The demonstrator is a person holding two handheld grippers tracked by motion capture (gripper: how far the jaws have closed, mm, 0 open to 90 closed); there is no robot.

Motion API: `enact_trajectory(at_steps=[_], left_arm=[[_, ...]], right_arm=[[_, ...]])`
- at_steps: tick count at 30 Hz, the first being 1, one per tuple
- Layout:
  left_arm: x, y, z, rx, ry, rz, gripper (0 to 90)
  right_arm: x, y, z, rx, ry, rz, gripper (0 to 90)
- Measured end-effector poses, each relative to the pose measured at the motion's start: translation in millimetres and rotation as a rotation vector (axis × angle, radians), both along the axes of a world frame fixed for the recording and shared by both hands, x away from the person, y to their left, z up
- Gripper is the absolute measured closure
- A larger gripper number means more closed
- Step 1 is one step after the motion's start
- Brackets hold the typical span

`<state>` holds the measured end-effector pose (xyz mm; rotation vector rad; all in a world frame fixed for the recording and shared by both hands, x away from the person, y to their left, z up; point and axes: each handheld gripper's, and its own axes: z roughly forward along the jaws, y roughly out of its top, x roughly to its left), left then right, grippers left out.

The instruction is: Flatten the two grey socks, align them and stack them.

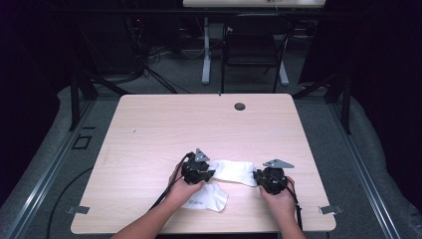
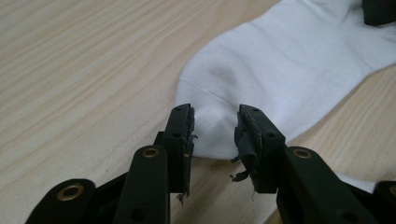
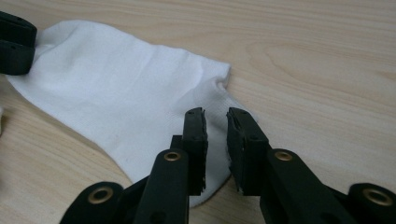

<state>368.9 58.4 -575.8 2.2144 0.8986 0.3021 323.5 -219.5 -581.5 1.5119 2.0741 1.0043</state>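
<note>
A white sock lies flat across the near middle of the wooden table, between my two grippers. My left gripper is at the sock's left end. In the left gripper view its jaws stand apart with that end of the sock between them, a little bunched, and the pads do not press on it. My right gripper is at the sock's right end. Its jaws stand a narrow gap apart over the sock's edge, with white cloth showing in the gap. A second white sock lies crumpled by the left hand.
A round cable hole sits near the table's far edge. A dark chair and a desk leg stand beyond the table. The table's near edge runs just under both forearms. Cables trail from both grippers toward me.
</note>
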Motion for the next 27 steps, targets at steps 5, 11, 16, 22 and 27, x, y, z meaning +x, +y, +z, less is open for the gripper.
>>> enact_trajectory(at_steps=[5,11,16,22,27], left_arm=[[-0.2,5.4,-0.5,0.010,-0.002,0.014,61.1],[0.1,6.4,-0.5,0.008,-0.001,0.015,60.6],[0.6,6.0,-0.9,0.004,-0.004,0.014,62.9],[0.7,5.3,-1.2,-0.003,-0.005,0.009,69.3],[0.5,3.9,-1.1,-0.010,0.003,0.009,75.9]], right_arm=[[-0.8,-3.3,0.2,0.022,0.011,-0.012,78.6],[-1.9,-3.1,1.3,0.026,0.022,-0.020,77.5],[-3.4,-5.4,2.7,0.018,0.022,-0.025,74.3],[-3.3,-10.8,1.4,-0.006,-0.005,-0.040,64.6],[-1.8,-9.7,0.1,0.011,0.003,-0.023,69.3]])
